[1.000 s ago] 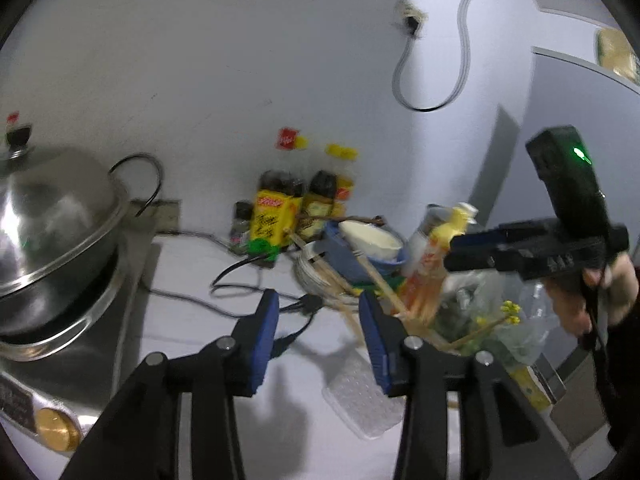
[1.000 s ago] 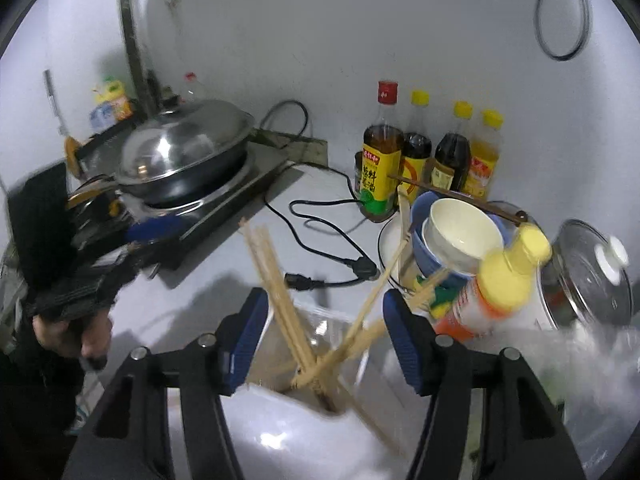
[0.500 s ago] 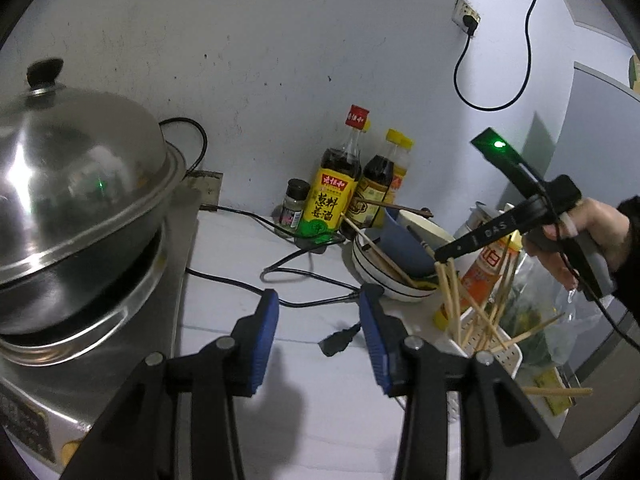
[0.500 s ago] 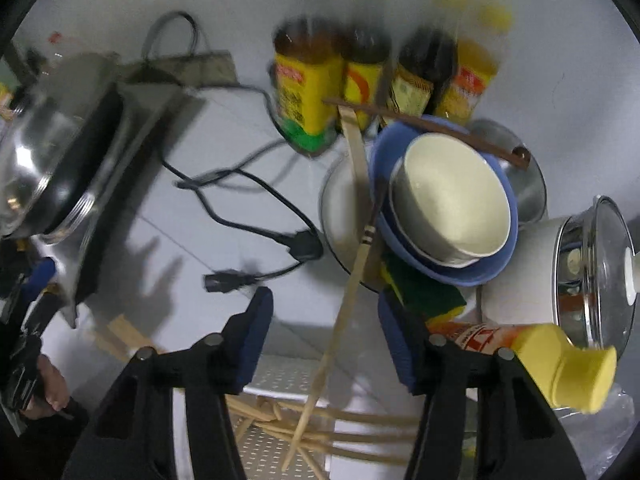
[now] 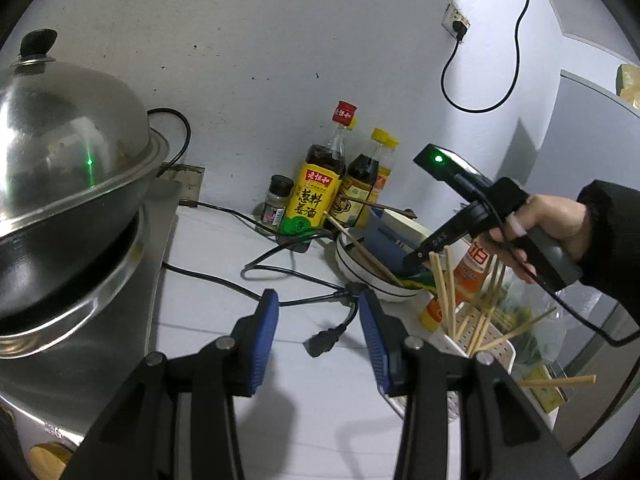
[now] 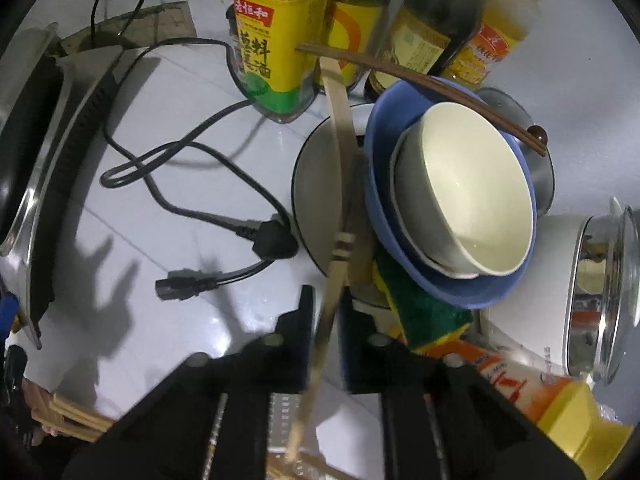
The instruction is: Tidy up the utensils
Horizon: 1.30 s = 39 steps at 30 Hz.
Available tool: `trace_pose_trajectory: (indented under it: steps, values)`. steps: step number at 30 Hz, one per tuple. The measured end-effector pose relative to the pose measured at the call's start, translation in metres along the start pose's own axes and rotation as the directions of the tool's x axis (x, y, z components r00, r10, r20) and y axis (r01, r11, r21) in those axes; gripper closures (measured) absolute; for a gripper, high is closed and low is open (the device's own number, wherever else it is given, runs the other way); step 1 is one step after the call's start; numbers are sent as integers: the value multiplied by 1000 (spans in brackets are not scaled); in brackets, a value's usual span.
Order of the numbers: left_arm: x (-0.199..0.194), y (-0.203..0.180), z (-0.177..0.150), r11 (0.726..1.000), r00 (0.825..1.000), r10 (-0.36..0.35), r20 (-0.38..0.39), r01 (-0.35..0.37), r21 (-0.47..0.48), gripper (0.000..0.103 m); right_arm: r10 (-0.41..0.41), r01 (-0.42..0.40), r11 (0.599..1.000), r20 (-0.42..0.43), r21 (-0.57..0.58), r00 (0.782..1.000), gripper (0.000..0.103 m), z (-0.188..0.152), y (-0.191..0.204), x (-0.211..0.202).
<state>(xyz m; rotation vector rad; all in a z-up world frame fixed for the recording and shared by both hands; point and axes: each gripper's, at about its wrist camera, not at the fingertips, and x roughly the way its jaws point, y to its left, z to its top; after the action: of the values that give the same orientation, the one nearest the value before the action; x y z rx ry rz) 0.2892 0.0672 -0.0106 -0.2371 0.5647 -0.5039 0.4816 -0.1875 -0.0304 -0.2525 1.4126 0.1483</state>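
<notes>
Judging progress as roughly midway. Ahead of left tongs (image 5: 316,336), white rack (image 5: 494,350) already stocked with several chopsticks. Beyond right tongs (image 6: 326,312), white plate (image 6: 316,184) with pale chopstick (image 6: 338,160) (dark pair (image 6: 420,80) across blue bowl (image 6: 452,284) untouched). Right tongs clamped on pale chopstick, its far end over plate. Left tongs partly open, gripping nothing.

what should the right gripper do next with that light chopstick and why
Probably lift the light chopstick straight up off the white plate. The right gripper is shut on its lower part, while its far end still lies across the plate beside the blue bowl; then carry it to the white holder.
</notes>
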Motion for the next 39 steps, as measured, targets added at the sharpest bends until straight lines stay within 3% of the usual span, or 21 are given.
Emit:
trace_pose_trajectory:
  steps: [4,7,8,11,12,16,17,18,21,24,32,39]
  values:
    - [0,-1,0,1000,1000,3,6,-3,-5,62,7,-5,1000,94,-13,996,97,-6,1,-15]
    - [0,-2,1,1000,1000,5,7,-5,-13,62,47,-45,999,229,-16,972,97,-25,2,-48]
    - [-2,-4,1,1000,1000,10,10,-10,-14,62,68,-65,998,292,-19,954,97,-33,2,-61]
    - [-8,-7,2,1000,1000,17,18,-17,-17,62,108,-111,994,454,-19,885,97,-67,0,-94]
    - [-11,-9,3,1000,1000,19,21,-19,-20,62,164,-174,984,508,-29,846,97,-79,-2,-103]
    - [-22,-22,3,999,999,30,28,-30,-15,62,240,-248,964,702,-92,670,97,-121,1,-123]
    - [-25,-27,3,999,999,35,29,-35,-3,62,227,-239,967,732,-91,643,97,-129,3,-122]
    - [-29,-32,2,999,999,39,28,-40,7,62,202,-225,972,751,-72,628,97,-134,5,-119]
    - [-36,-42,0,998,998,54,25,-55,28,62,218,-284,957,809,-66,545,97,-148,5,-109]
    - [-46,-46,-5,996,996,82,24,-83,36,62,169,-220,973,852,-65,495,97,-163,11,-100]
    - [-56,-38,-15,993,993,121,7,-121,6,62,108,-130,990,905,-60,411,97,-217,21,-90]
    - [-64,-44,-26,991,991,134,8,-134,-11,62,54,-86,996,915,-21,400,97,-260,19,-75]
